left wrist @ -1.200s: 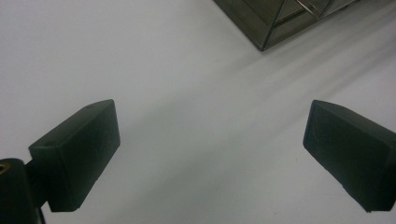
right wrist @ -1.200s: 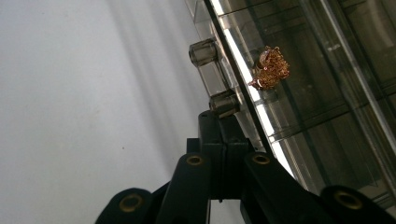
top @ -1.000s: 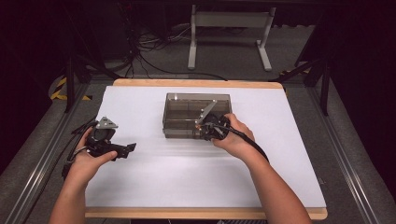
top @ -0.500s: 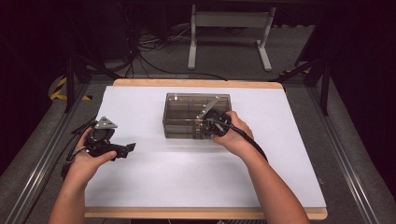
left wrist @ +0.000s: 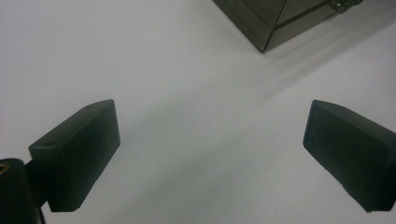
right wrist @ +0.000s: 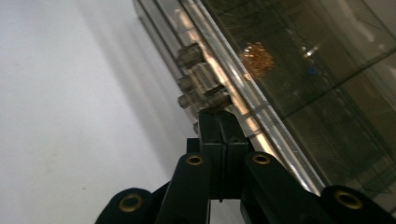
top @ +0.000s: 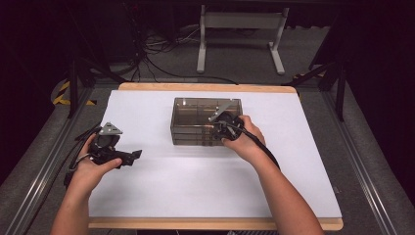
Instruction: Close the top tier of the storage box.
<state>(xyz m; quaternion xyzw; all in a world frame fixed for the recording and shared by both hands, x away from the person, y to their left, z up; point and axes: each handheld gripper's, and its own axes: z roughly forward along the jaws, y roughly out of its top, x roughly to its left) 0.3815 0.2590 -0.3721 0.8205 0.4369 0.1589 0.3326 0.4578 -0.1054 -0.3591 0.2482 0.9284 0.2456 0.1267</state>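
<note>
Right gripper (right wrist: 219,116) clenched at smoked acrylic box's (top: 195,120) front latch (right wrist: 201,81); box long axis runs left-right; left gripper (left wrist: 210,154) released, left of box.

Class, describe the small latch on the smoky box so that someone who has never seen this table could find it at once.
Start at the white table and find the smoky see-through box near its middle. On the box's near long side, towards the right end, sits a small clear ribbed latch, at the tips of the shut right gripper. It alone juts out from the flat wall.
</note>
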